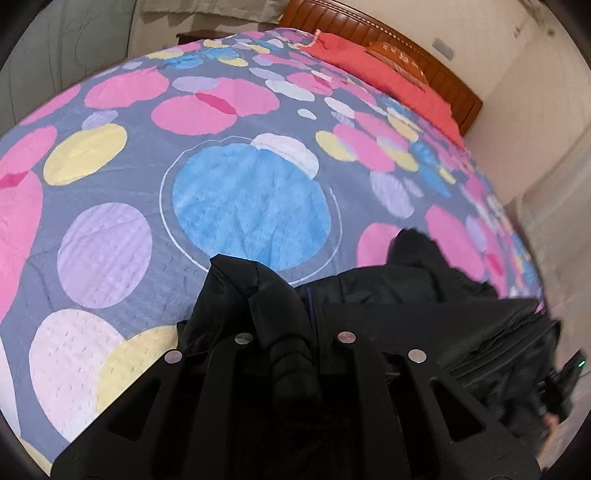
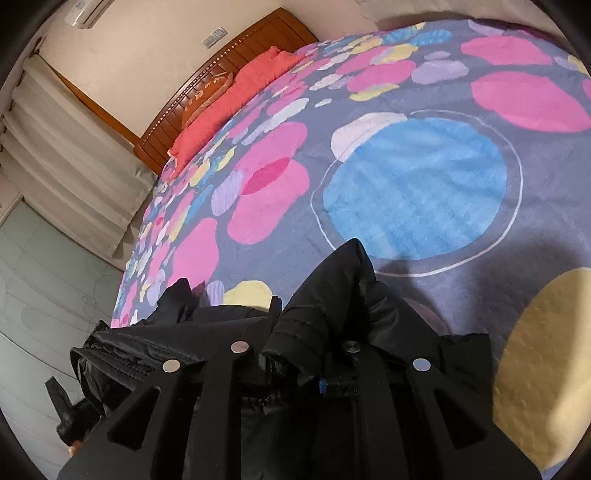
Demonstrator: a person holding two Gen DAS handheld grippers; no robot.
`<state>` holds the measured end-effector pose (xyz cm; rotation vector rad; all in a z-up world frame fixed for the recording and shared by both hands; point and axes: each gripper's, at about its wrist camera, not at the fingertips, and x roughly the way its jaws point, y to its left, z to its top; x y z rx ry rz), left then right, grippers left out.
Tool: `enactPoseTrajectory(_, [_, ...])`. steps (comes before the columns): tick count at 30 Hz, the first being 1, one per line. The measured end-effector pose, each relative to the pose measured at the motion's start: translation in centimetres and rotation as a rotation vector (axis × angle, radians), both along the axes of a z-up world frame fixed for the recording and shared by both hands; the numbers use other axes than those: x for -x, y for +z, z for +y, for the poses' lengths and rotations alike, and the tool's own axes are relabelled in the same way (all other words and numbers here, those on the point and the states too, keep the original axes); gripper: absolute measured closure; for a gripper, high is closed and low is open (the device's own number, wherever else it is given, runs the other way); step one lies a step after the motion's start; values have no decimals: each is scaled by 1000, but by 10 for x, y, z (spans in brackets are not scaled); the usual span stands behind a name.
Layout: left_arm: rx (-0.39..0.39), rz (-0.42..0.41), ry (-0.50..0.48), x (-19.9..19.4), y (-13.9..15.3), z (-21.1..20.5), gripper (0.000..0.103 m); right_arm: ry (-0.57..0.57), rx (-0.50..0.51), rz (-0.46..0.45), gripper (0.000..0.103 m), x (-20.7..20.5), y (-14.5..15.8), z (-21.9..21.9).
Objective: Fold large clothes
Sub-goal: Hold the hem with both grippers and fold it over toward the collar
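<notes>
A black padded jacket [image 1: 406,291] hangs between both grippers over the near edge of a bed. In the left wrist view, a bunched fold of it stands up between the fingers of my left gripper [image 1: 291,317], which is shut on it. The right wrist view shows my right gripper [image 2: 299,332] shut on another thick fold of the jacket [image 2: 332,288]. The fingertips of both are hidden by the fabric. The rest of the jacket stretches sideways between the two grippers, low over the blanket's edge.
The bed is covered by a grey blanket [image 1: 251,199] with big pink, blue and yellow circles. A red pillow [image 1: 388,74] lies against the wooden headboard [image 1: 369,33]. In the right wrist view, curtains [image 2: 74,158] and a pale wardrobe [image 2: 37,295] stand beside the bed.
</notes>
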<state>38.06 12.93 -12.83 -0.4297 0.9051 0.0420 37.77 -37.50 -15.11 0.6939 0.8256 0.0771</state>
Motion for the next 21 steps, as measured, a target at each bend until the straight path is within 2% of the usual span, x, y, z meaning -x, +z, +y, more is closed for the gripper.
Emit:
enactPoseTrajectory(3, [-12, -2, 2, 0, 3, -2, 88, 4, 6, 8, 84, 0, 4, 2])
enactPoseTrajectory(5, [19, -11, -4, 3, 7, 1, 82, 2, 8, 6, 82, -3, 6, 2])
enactPoseTrajectory(7, [43, -26, -15, 8, 13, 4, 66, -2, -2, -4, 77, 2, 11, 1])
enactPoseTrajectory(8, [49, -36, -15, 11, 17, 5, 61, -5, -12, -13, 70, 3, 14, 0])
enactPoseTrajectory(10, [53, -73, -13, 19, 28, 7, 43, -14, -25, -36, 61, 12, 23, -2])
enactPoseTrajectory(12, [47, -90, -12, 24, 35, 6, 38, -29, -18, -65, 42, 21, 34, -3])
enactPoseTrajectory(13, [43, -99, -10, 28, 39, 6, 34, -37, -12, -91, 37, 28, 41, -3])
enactPoseTrajectory(15, [34, -116, 11, 35, 45, 7, 27, -44, -5, -131, 36, 38, 53, -3])
enactPoseTrajectory(18, [15, -142, 38, 47, 53, 9, 26, -27, 13, -164, 36, 52, 66, 6])
enactPoseTrajectory(21, [-8, -163, 53, 61, 58, 8, 26, -4, 75, -178, 36, 62, 72, 23])
